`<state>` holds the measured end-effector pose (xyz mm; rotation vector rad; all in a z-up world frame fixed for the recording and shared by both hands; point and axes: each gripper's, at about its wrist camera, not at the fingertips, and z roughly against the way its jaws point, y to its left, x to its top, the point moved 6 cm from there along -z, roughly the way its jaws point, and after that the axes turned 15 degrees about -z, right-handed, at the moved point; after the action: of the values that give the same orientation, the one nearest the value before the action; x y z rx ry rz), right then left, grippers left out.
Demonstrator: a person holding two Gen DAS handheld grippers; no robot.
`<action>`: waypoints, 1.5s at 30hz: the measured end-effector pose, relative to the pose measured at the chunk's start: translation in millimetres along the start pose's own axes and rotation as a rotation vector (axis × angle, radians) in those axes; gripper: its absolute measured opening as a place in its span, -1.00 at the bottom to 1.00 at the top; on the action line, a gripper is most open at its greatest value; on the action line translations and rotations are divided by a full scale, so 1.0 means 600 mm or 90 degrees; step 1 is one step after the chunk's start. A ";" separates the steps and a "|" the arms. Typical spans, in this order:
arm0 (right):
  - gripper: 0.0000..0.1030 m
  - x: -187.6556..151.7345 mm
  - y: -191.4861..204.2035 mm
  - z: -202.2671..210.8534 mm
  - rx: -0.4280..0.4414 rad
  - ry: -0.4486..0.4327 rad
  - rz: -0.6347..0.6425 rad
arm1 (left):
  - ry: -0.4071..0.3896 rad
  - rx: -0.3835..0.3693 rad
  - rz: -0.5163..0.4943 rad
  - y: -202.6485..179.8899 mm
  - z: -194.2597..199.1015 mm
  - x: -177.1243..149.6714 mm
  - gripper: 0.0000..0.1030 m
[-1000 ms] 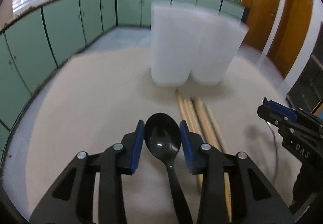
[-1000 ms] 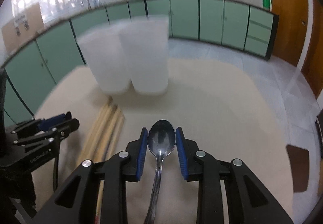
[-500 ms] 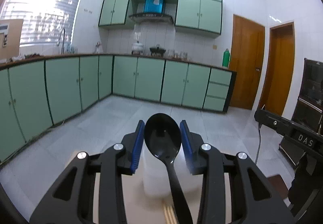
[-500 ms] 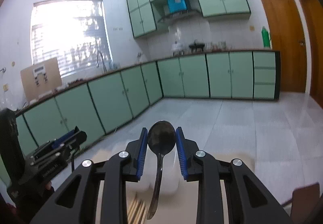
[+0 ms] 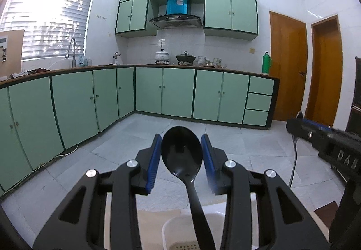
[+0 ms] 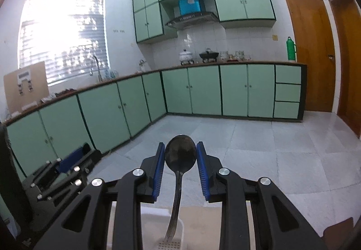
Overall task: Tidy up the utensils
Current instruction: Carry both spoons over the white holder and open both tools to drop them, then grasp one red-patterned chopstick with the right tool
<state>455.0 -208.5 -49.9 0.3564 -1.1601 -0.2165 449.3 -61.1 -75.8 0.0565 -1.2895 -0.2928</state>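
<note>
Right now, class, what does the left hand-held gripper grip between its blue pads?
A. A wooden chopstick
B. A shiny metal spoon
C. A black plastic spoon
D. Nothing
C: in the left wrist view the left hand-held gripper clamps the bowl of a black plastic spoon between its blue pads.

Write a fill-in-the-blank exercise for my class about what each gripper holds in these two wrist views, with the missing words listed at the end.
1. The left gripper holds a spoon whose colour is ____.
2. The right gripper holds a spoon made of ____.
3. Each spoon sits with its bowl between the blue pads and its handle pointing ____.
4. Below both handles stands a white ____ with a perforated bottom.

Missing words: black; metal; down; holder
</note>
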 end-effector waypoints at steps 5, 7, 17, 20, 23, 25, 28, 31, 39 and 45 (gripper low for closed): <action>-0.45 -0.034 -0.002 -0.012 0.003 0.042 0.012 | 0.023 -0.017 -0.007 0.003 0.007 -0.034 -0.31; -0.44 -0.044 -0.003 -0.003 0.002 0.048 0.015 | 0.026 -0.018 -0.003 0.011 0.014 -0.044 -0.24; 0.00 -0.089 -0.025 0.098 -0.001 0.068 0.001 | 0.048 -0.036 -0.001 0.019 0.135 -0.083 0.14; 0.12 -0.131 -0.035 0.142 -0.002 0.090 -0.008 | 0.085 -0.049 -0.001 0.013 0.189 -0.118 0.24; 0.19 -0.185 -0.046 0.188 -0.005 0.119 -0.021 | 0.120 -0.077 0.017 0.005 0.239 -0.162 0.32; 0.20 -0.220 -0.053 0.214 -0.014 0.138 -0.024 | 0.163 -0.079 0.011 -0.003 0.272 -0.203 0.32; 0.20 -0.279 -0.062 0.257 -0.034 0.165 -0.030 | 0.217 -0.073 0.011 -0.010 0.312 -0.261 0.33; 0.20 -0.338 -0.067 0.293 -0.055 0.198 -0.025 | 0.262 -0.071 0.022 -0.012 0.346 -0.313 0.33; 0.08 -0.438 -0.049 0.359 -0.056 0.254 -0.007 | 0.323 -0.058 0.011 -0.032 0.400 -0.387 0.33; -0.04 -0.479 -0.023 0.372 -0.045 0.296 0.031 | 0.344 -0.062 0.005 -0.046 0.412 -0.400 0.33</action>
<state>138.1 -157.5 -222.3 0.2955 -0.7000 -0.1231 149.8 1.6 -236.8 0.0441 -0.7380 -0.3072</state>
